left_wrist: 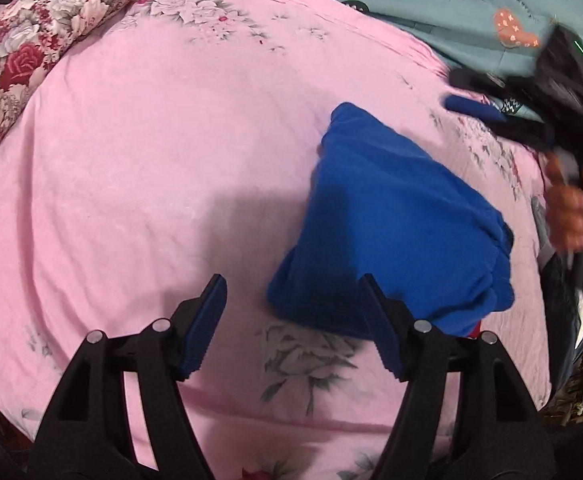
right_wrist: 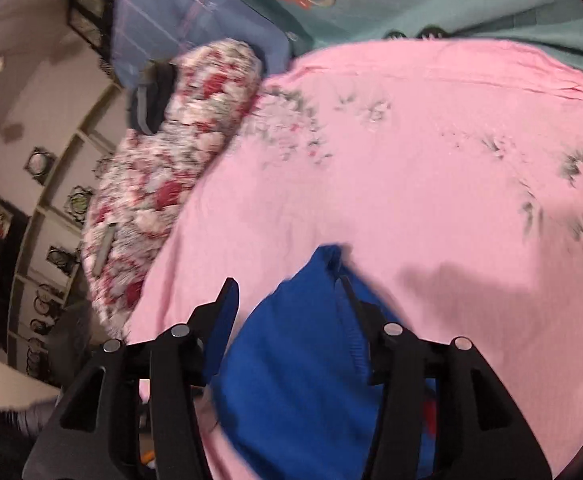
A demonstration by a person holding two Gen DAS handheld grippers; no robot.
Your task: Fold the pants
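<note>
Nearby, floral pillow (left_wrist: 31, 40) flanks folded pants (left_wrist: 391, 220) (both tools (left_wrist: 291, 296) spread, empty).

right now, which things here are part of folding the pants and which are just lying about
Part of the job:
- blue pants, folded into a bundle on the pink sheet
- left gripper, jaws open, nothing between them
- right gripper, jaws open above the pants

Just lying about:
- floral quilt, rolled at the sheet's edge
- teal blanket beyond the sheet
- shelves against the wall
</note>
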